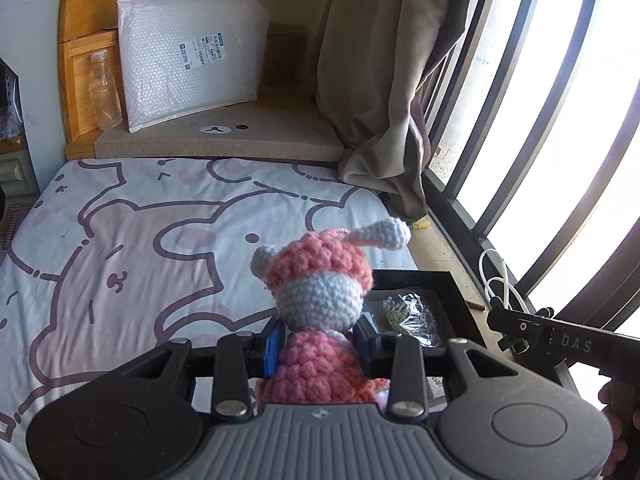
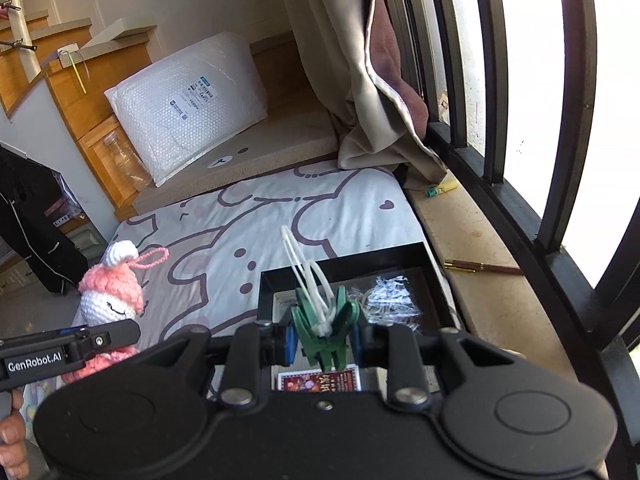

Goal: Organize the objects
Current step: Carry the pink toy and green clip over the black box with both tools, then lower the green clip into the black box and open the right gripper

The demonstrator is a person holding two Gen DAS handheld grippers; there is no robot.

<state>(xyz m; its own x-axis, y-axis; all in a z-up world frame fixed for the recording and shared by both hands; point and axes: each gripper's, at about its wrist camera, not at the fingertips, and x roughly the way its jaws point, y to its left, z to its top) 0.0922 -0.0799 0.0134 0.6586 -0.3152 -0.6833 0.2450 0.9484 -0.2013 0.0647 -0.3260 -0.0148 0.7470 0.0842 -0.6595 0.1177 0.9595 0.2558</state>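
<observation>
My left gripper (image 1: 320, 346) is shut on a pink and white crochet doll (image 1: 316, 292), held upright above the bed; the doll also shows at the left of the right wrist view (image 2: 110, 300). My right gripper (image 2: 324, 340) is shut on a green clip (image 2: 324, 330) with white loops through it, held over a black tray (image 2: 344, 266). The tray (image 1: 416, 280) lies on the bed's right side and holds a crinkled clear wrapper (image 2: 390, 302) and a red card (image 2: 320, 380).
The bed has a cartoon-print sheet (image 1: 140, 240). A bubble-wrap parcel (image 1: 192, 60) and a clear bottle (image 1: 105, 88) stand on the tan ledge behind it. A curtain (image 1: 380, 80) and window bars (image 2: 492, 80) are on the right. A pen (image 2: 480, 267) lies on the sill.
</observation>
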